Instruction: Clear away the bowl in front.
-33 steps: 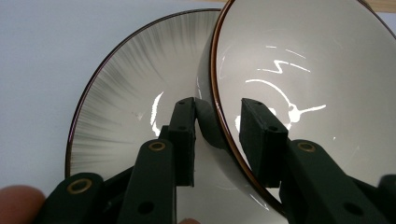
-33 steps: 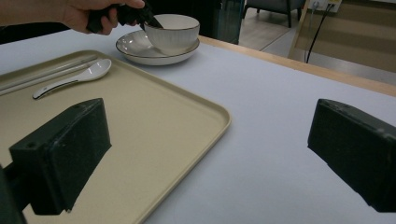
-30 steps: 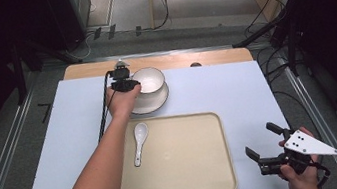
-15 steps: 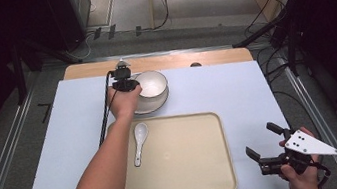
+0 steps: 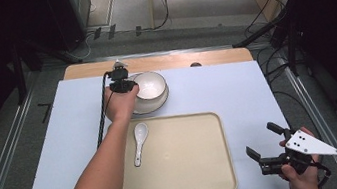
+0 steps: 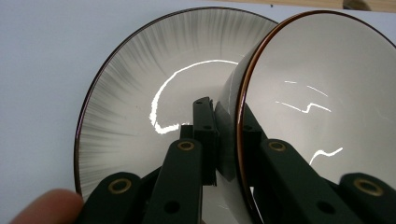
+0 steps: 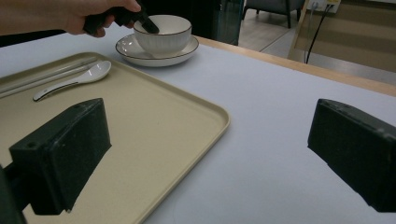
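Pinching the near wall of the white bowl (image 5: 150, 85), the left gripper (image 5: 123, 85) had just closed its jaws, one inside the rim and one outside. The bowl sat on its saucer (image 6: 130, 107) at the far side of the table (image 5: 236, 89), just behind the tan tray (image 5: 193, 171). A grip that thin could slip, and the bowl might tip or drag the saucer. The right gripper (image 5: 266, 153) waited wide open, holding nothing, near the tray's corner. The spoon (image 5: 139, 141) lay by the tray's left edge, leaving lots of room.
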Demonstrator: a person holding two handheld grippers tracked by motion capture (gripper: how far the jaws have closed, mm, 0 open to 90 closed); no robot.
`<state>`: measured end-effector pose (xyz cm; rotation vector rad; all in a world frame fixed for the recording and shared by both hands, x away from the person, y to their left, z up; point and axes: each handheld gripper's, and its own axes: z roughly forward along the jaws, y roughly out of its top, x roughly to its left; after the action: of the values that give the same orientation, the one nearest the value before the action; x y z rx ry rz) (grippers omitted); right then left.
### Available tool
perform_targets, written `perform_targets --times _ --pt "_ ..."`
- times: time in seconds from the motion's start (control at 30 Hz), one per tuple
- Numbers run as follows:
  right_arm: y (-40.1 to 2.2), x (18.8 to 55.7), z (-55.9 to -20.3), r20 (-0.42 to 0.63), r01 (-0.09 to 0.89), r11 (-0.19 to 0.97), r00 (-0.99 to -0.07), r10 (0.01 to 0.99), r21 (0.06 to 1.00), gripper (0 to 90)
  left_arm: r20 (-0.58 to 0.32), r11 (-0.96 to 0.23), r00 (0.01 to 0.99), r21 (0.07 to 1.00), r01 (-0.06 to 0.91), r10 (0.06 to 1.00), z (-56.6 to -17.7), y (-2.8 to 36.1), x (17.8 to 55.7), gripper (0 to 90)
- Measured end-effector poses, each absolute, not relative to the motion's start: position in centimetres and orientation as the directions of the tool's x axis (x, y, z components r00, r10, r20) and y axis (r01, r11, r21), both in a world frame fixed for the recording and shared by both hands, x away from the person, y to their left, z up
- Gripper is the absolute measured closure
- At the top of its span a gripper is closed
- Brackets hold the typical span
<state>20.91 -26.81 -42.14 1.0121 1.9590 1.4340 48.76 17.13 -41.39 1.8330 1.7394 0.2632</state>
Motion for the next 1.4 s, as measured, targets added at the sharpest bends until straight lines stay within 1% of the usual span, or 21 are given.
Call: perform_targets --times 0.2,0.43,0.67,0.83,1.3,1.4 --pt "-26.8 20.9 -42.2 0.026 0.270 0.170 -0.596 0.802 0.948 0.0 -0.255 0.014 0.153 0.552 0.833 0.955 -40.4 17.3 48.1 84.0" --pt "-26.7 20.9 -42.2 0.026 0.271 0.171 -0.596 0.802 0.947 0.0 -0.293 0.014 0.185 0.563 0.826 0.938 -39.6 17.6 47.0 84.0" --pt "-26.6 20.9 -42.2 0.025 0.271 0.173 -0.596 0.802 0.947 0.0 -0.281 -0.022 0.214 0.558 0.830 0.936 -39.5 17.8 45.6 83.9" --pt "-26.6 20.8 -42.1 0.026 0.271 0.171 -0.596 0.803 0.947 0.0 -0.307 -0.025 0.237 0.562 0.826 0.922 -39.5 18.2 44.1 83.9" --pt "-26.4 20.7 -42.1 0.018 0.264 0.179 -0.603 0.797 0.948 0.0 -0.308 -0.074 0.291 0.561 0.824 0.906 -39.2 18.7 39.6 83.9" --pt "-26.3 20.7 -42.1 0.021 0.267 0.177 -0.602 0.798 0.947 0.0 -0.320 -0.072 0.299 0.565 0.822 0.899 -39.2 18.8 38.6 83.9"
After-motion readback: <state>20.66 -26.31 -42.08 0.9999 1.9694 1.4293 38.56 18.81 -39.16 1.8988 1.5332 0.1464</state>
